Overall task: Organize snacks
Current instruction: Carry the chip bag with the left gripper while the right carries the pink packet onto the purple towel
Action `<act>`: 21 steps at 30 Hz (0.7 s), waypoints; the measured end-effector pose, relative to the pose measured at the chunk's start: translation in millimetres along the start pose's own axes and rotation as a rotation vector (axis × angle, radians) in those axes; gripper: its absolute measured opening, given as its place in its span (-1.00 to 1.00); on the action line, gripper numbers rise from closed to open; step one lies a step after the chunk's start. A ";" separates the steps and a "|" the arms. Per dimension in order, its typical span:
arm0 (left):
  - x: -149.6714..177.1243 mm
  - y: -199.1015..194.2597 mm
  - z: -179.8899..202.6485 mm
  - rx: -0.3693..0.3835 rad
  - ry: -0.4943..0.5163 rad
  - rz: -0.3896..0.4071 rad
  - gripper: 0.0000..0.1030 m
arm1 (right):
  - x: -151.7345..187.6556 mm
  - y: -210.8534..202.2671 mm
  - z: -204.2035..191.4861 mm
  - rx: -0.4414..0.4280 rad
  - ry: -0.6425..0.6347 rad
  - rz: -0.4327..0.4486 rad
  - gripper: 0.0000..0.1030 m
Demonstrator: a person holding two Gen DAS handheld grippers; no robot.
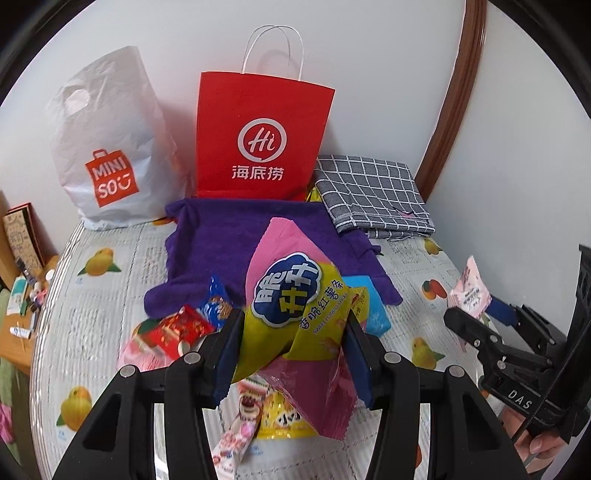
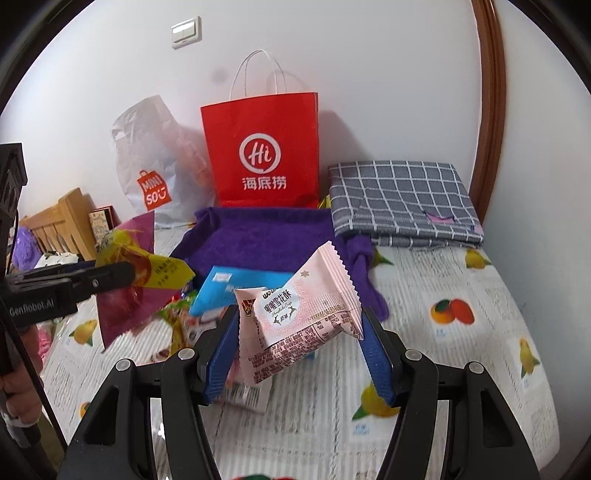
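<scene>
- Snacks, two in hand: the yellow-and-magenta foil packet of sweet-potato sticks [image 1: 295, 317] is clamped between the blue pads of the left gripper [image 1: 293, 332], lifted clear of the bed in front of the purple towel [image 1: 236, 236].
- The pale pink crimped-edge wrapper of snowflake crisp [image 2: 299, 314] is pinched in the right gripper [image 2: 299, 343], also held up, in front of the towel's right corner.
- Loose snacks remain on the fruit-print mattress cover [image 2: 461, 354] at the towel's near edge: a light-blue flat pack [image 2: 236, 291], a red foil sachet [image 1: 177, 328], a blue sachet [image 1: 218, 306] and several small wrappers under the left gripper.
- Beyond the towel, against the wall: a red paper carrier bag [image 1: 258, 136], a white plastic shopping bag [image 1: 107, 147] to its left, folded grey checked cloth [image 1: 373, 192] to its right.
- Judgement: the task is early to midway; nothing lies sorted on the towel, and whether the bags hold snacks cannot be told.
- View differences: only the left wrist view shows the wrappers beneath the held packet; only the right wrist view shows the wall switch [image 2: 186, 32] and wooden furniture [image 2: 62, 225] left of the towel.
</scene>
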State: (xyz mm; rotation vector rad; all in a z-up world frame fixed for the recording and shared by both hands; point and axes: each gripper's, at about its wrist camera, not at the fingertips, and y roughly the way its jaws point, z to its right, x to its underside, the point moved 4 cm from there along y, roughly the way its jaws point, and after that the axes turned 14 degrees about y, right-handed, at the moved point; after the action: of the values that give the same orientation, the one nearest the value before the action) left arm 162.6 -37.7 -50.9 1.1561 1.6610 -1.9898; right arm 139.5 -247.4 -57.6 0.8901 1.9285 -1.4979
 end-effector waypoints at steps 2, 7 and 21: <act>-6.1 4.3 -2.7 -0.003 0.004 -0.002 -0.04 | -8.1 3.6 -2.7 0.000 -0.004 0.001 0.21; -22.0 14.3 -14.6 -0.018 -0.003 -0.009 -0.04 | -31.5 18.3 -11.6 -0.008 -0.008 -0.005 0.21; -60.7 51.9 -67.7 -0.080 -0.033 -0.054 -0.04 | -99.1 88.0 -24.2 -0.052 0.004 -0.026 0.21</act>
State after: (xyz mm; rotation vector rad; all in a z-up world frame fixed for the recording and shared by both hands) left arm 261.8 -5.6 -42.1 1.0561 1.7555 -1.9444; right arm 270.1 -226.5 -31.8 0.8485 1.9797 -1.4556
